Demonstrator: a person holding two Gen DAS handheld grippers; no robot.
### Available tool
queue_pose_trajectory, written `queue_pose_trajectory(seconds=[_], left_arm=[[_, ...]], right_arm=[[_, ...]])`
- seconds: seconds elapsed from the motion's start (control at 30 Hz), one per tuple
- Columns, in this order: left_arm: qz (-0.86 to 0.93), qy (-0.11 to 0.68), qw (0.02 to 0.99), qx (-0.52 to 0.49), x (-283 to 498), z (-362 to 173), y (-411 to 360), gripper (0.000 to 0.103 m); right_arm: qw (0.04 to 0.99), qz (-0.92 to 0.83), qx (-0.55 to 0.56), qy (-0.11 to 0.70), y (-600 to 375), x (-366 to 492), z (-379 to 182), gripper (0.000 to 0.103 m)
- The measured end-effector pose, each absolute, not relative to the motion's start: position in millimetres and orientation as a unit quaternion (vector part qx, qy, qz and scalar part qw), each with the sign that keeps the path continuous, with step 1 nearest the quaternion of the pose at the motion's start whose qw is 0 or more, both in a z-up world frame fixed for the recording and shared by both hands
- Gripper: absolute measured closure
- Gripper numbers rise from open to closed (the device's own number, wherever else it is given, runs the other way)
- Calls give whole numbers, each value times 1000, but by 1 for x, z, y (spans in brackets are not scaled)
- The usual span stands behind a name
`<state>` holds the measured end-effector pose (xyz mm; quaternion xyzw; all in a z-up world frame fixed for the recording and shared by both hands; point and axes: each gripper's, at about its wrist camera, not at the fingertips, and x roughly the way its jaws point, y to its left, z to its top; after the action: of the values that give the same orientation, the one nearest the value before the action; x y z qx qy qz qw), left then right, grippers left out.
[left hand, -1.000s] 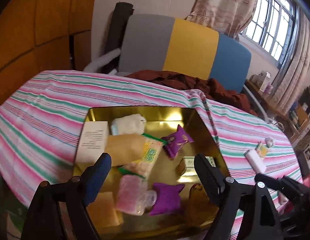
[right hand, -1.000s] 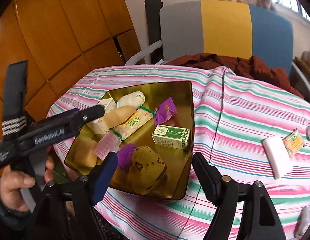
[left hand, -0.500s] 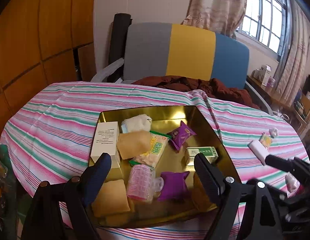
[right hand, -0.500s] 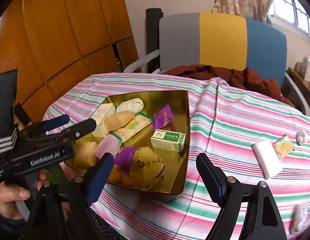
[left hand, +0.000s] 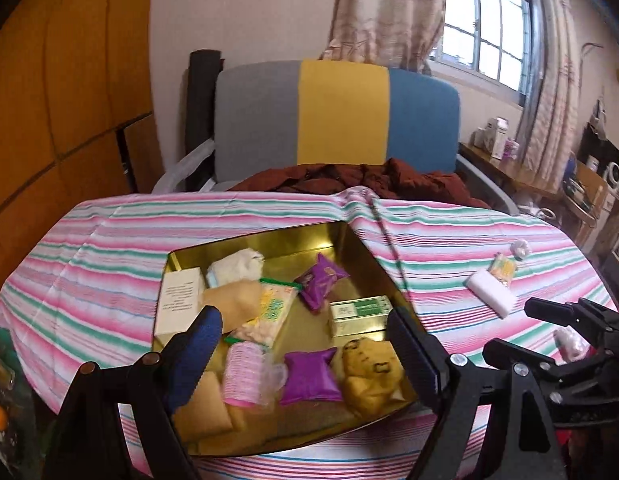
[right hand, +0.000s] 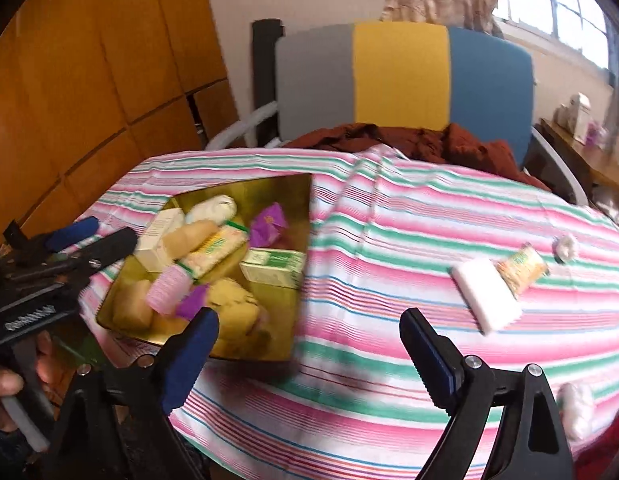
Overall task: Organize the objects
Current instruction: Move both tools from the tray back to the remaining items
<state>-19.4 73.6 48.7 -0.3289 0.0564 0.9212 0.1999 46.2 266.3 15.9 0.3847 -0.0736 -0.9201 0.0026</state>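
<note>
A gold tin tray (left hand: 351,240) (right hand: 303,216) on the striped tablecloth holds several items: a white box (left hand: 177,298), purple packets (left hand: 319,282), a green box (left hand: 359,312) (right hand: 273,266), a pink roller (left hand: 243,372) and a yellow plush (left hand: 369,368). A white block (left hand: 491,292) (right hand: 485,292), a small yellow packet (left hand: 503,268) (right hand: 521,268) and a small white piece (right hand: 565,246) lie loose on the cloth to the right. My left gripper (left hand: 305,352) hangs open above the tray's near end. My right gripper (right hand: 309,344) stands open over bare cloth right of the tray.
A grey, yellow and blue chair (left hand: 337,116) with a brown garment (left hand: 361,178) stands behind the table. Another white wad (right hand: 575,408) lies near the table's right front edge. A wooden wall is at left, a window and cluttered shelves at right.
Both grippers have drawn back and risen from the tray. The right gripper has swung right toward the loose items on the cloth. Both stay open and hold nothing.
</note>
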Motion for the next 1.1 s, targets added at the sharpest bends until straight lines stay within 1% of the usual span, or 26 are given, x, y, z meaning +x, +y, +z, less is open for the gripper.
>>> queue_pose_trajectory(seconds=[0.23, 0.47, 0.5, 0.53, 0.6, 0.7, 0.8, 0.9, 0.93, 0.97, 1.0, 1.1], left_arm=[[906, 55, 266, -326, -12, 55, 99, 17], [878, 57, 346, -324, 1, 63, 139, 17], [873, 60, 361, -322, 3, 64, 148, 17], [867, 64, 374, -322, 5, 65, 157, 17], [859, 70, 388, -326, 8, 65, 171, 17], [842, 80, 403, -349, 10, 57, 199, 17], [825, 84, 412, -378, 9, 43, 225, 17], [804, 84, 410, -422, 3, 23, 252, 17], [796, 83, 412, -435, 1, 16, 260, 17], [789, 85, 403, -455, -3, 6, 271, 17], [787, 83, 401, -461, -6, 1, 277, 17], [778, 75, 391, -487, -18, -19, 301, 17]], right_arm=[[-74, -897, 423, -108, 328, 67, -3, 9], [-197, -866, 429, -167, 418, 100, -3, 9], [-219, -861, 425, -175, 435, 103, 0, 8], [-237, -856, 422, -182, 450, 106, 2, 4], [-278, -843, 415, -202, 481, 109, 5, 3], [-296, -834, 396, -245, 522, 108, 2, 3], [-315, -836, 362, -268, 543, 109, -3, 3], [-324, -823, 348, -312, 558, 112, -21, 3], [-312, -821, 337, -340, 563, 116, -22, 3], [-307, -826, 317, -349, 565, 121, -19, 2], [-309, -829, 306, -351, 566, 126, -17, 0], [-295, -832, 289, -371, 570, 130, -16, 0]])
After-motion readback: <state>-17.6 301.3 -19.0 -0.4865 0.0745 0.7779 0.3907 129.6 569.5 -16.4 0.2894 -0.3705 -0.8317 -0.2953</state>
